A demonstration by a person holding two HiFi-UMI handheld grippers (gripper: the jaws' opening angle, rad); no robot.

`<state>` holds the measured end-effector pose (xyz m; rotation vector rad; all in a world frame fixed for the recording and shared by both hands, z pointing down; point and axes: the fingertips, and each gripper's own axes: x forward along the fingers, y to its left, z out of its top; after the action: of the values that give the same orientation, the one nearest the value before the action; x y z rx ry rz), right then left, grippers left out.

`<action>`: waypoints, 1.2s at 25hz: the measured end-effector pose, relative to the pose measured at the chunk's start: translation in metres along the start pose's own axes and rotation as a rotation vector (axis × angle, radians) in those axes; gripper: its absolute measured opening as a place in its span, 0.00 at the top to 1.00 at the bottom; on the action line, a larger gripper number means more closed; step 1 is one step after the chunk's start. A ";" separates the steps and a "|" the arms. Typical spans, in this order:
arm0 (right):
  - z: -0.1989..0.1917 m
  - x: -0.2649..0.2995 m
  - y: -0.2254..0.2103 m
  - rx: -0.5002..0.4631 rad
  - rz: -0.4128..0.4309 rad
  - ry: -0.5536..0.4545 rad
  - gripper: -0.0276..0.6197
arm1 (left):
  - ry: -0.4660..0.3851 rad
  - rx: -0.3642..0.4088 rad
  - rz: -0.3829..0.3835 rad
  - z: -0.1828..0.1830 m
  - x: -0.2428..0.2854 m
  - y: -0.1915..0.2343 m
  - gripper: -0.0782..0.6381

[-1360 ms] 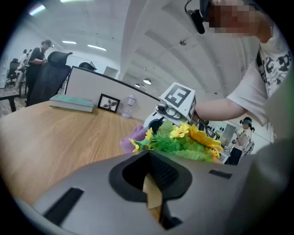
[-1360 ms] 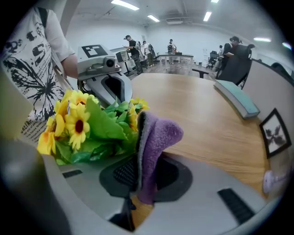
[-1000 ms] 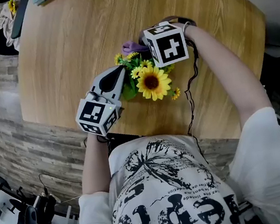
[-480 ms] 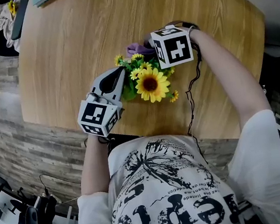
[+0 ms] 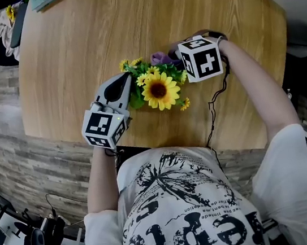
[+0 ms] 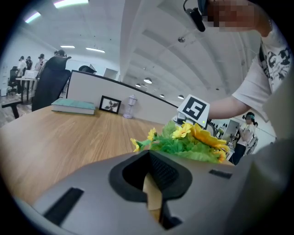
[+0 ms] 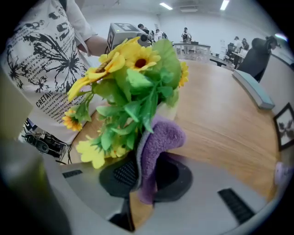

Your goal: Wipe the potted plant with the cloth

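Wooden table: right tool pinches purple cloth against potted plant.

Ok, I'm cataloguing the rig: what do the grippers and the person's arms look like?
The left gripper and right gripper have smooth grey shells, black ribbed fingers and a white cube each with black square markers. A thin black cable hangs by the right one. The person wears a white T-shirt with black print.
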<state>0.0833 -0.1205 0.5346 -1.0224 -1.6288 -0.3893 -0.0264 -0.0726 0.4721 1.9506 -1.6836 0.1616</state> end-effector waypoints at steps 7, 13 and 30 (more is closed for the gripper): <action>-0.013 0.000 0.015 0.137 0.009 0.016 0.85 | -0.018 -0.015 0.008 -0.001 0.000 0.001 0.89; -0.039 -0.041 -0.034 0.400 -0.357 -0.004 0.85 | -0.043 0.034 0.005 -0.001 -0.001 -0.001 0.89; 0.072 -0.153 -0.046 0.703 -0.819 -0.562 0.85 | -0.118 0.174 -0.035 0.060 -0.037 -0.006 0.89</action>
<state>0.0039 -0.1592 0.3834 0.1297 -2.4145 -0.0186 -0.0437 -0.0683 0.4031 2.1541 -1.7606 0.1885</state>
